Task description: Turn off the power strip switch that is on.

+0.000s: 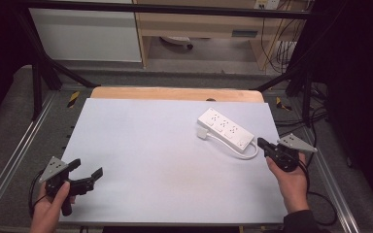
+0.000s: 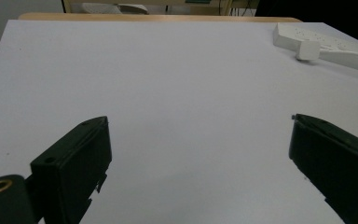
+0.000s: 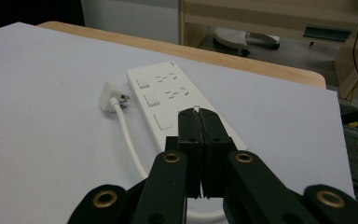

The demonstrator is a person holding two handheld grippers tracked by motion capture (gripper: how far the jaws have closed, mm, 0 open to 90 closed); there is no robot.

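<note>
A white power strip [image 1: 225, 128] lies at the far right of the white tabletop [image 1: 150, 160], its white plug [image 1: 203, 133] resting beside its left side. The cord [image 1: 233, 149] loops around the strip's near end. My right gripper [image 1: 261, 142] hovers just at that near end, jaws pressed together with nothing visible between them. In the right gripper view the shut tips [image 3: 198, 112] sit over the strip [image 3: 168, 93], with the plug [image 3: 108, 96] and cord [image 3: 128, 140] to the left. My left gripper [image 1: 87, 167] stays at the near left, open and empty [image 2: 200, 118].
A wooden table edge [image 1: 175, 93] shows behind the white top. Black frame bars [image 1: 39, 73] and cables stand around the table on a grey floor. The power strip [image 2: 335, 49] shows far off in the left gripper view.
</note>
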